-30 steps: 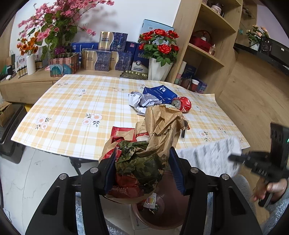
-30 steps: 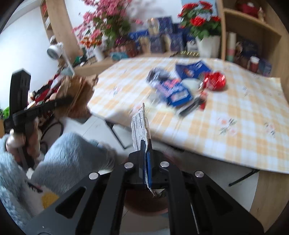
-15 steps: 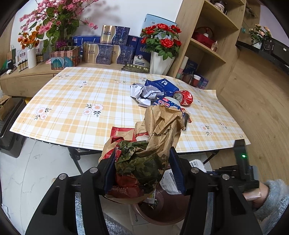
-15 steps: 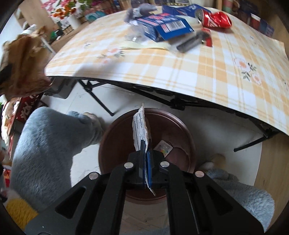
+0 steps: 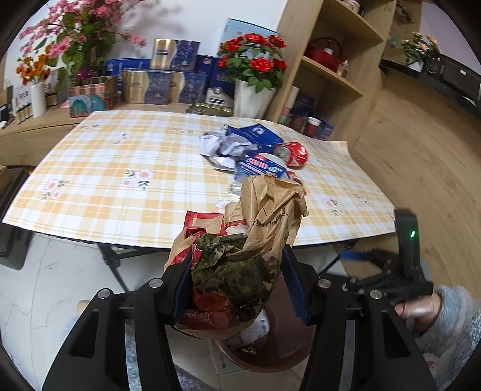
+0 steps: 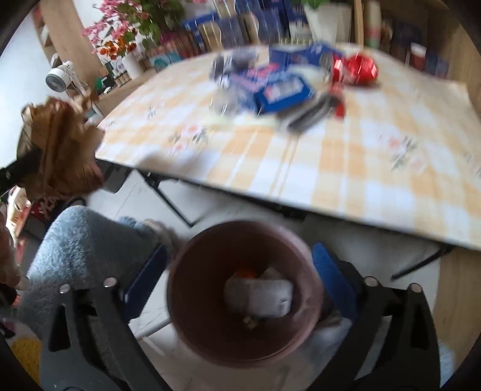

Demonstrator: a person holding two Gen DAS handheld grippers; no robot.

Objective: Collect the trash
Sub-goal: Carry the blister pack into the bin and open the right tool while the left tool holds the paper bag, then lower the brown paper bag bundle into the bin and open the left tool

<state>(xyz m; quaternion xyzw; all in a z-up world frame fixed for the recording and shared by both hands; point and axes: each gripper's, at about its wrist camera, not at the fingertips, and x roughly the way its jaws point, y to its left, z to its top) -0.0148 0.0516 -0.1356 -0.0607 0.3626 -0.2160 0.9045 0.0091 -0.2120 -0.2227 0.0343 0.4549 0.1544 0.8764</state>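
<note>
Both views are bright with soft, even daylight and no hard glare. The left wrist view is sharp throughout; the pink flowers [image 5: 75,33] at upper left cast a faint grey shadow on the white wall [image 5: 192,21] behind them. The right wrist view is smeared by motion blur, worst across the tabletop [image 6: 345,168] in the upper half, where print is unreadable; the brown bin [image 6: 192,315] at lower centre is soft too. Fisheye distortion bends straight lines near the edges, and black corners ring each frame

Crumpled brown paper bag [image 5: 272,210]; glossy checked tablecloth [image 5: 120,168]; wooden shelves [image 5: 333,75].
</note>
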